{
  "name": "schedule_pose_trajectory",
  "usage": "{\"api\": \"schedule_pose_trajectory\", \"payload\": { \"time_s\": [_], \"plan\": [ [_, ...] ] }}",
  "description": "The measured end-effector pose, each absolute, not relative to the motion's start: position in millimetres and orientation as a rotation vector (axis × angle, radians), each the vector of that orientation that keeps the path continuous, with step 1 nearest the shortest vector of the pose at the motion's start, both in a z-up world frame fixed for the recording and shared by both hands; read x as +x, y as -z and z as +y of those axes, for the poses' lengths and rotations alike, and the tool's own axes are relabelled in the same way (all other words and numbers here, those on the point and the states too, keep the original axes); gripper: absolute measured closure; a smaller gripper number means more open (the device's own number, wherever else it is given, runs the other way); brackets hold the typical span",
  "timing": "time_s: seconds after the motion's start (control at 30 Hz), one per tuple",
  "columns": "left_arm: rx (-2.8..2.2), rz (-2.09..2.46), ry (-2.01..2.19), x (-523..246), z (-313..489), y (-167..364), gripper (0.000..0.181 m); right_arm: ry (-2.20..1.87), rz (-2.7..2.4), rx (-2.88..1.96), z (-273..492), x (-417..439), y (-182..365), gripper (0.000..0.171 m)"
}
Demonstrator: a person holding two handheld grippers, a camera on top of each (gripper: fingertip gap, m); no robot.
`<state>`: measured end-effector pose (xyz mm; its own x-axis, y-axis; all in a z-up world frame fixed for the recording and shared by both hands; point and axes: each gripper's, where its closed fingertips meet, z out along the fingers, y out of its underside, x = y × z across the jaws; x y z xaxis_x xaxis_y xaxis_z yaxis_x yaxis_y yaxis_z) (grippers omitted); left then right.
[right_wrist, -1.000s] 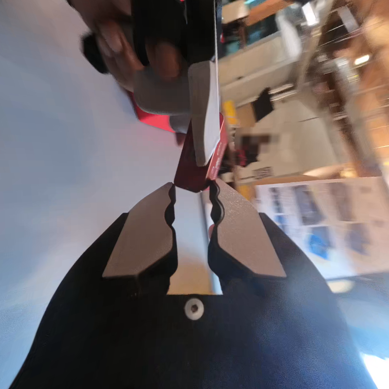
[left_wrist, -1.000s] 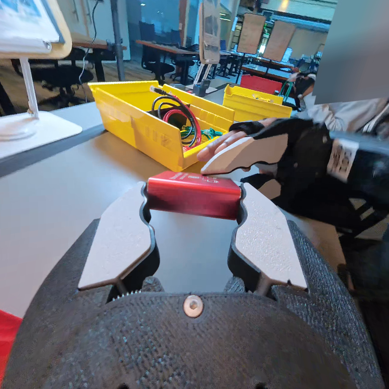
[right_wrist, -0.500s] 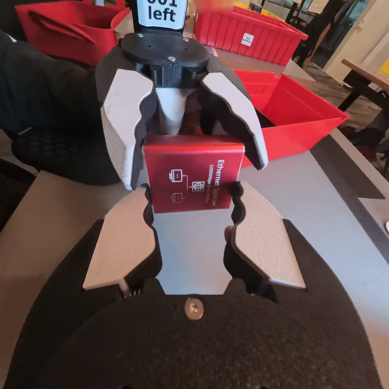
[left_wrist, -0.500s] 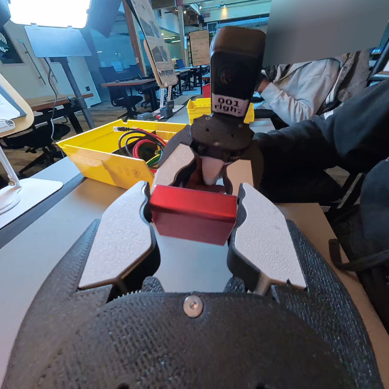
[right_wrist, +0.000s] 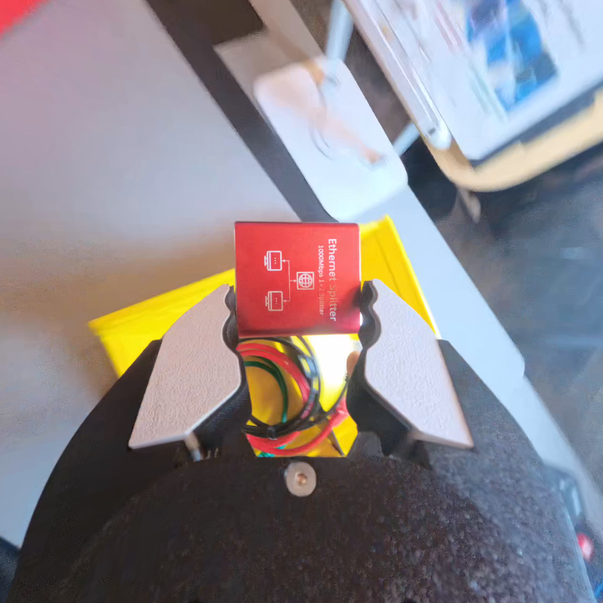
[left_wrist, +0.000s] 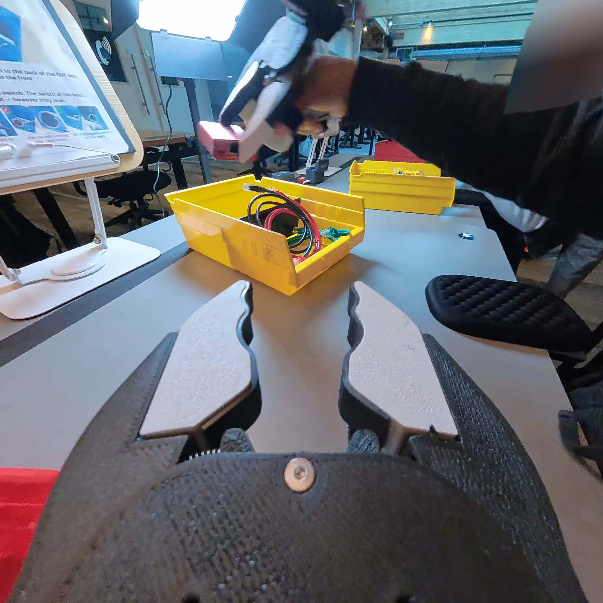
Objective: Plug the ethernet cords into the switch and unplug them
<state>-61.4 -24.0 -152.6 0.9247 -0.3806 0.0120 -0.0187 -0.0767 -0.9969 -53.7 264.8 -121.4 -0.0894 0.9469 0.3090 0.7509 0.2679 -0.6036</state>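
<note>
My right gripper (right_wrist: 297, 293) is shut on the small red switch box (right_wrist: 297, 277) and holds it in the air above a yellow bin (right_wrist: 156, 323) of coiled ethernet cords (right_wrist: 287, 391). In the left wrist view the right gripper (left_wrist: 251, 143) shows high up with the switch (left_wrist: 218, 140), its ports facing the camera. My left gripper (left_wrist: 300, 310) is open and empty, low over the grey table (left_wrist: 81, 359), in front of the yellow bin (left_wrist: 261, 257). Black, red and green cords (left_wrist: 287, 222) lie coiled in that bin.
A white stand (left_wrist: 75, 261) holding an instruction board (left_wrist: 55, 91) is at the left. A second yellow bin (left_wrist: 401, 189) sits farther back. A black chair armrest (left_wrist: 502, 310) is at the table's right edge. A red bin corner (left_wrist: 19, 522) shows at lower left.
My left gripper let go of the red switch and opened. My right gripper took the switch and lifted it up and away over the yellow bin.
</note>
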Motion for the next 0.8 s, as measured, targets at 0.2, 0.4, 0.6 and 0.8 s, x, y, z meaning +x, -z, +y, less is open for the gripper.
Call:
{"api": "schedule_pose_trajectory", "payload": {
  "time_s": [0.2,0.4,0.6,0.8],
  "plan": [
    [-1.699,0.332,0.296,-56.0,-19.0,174.7,0.131,-0.146,-1.824,-2.04,355.3,-60.5,204.7,0.098],
    [-1.737,0.337,0.258,-59.1,-14.5,185.3,0.132,0.015,-1.93,-2.257,371.4,-48.9,270.6,0.098],
    [-1.793,0.321,0.259,-62.1,-13.8,194.8,0.129,0.159,-2.032,-2.231,378.7,-38.0,276.2,0.095],
    [-1.834,0.304,0.149,-75.2,-16.7,193.0,0.121,-0.202,-1.935,-1.789,347.8,-73.1,167.9,0.099]
  ]
}}
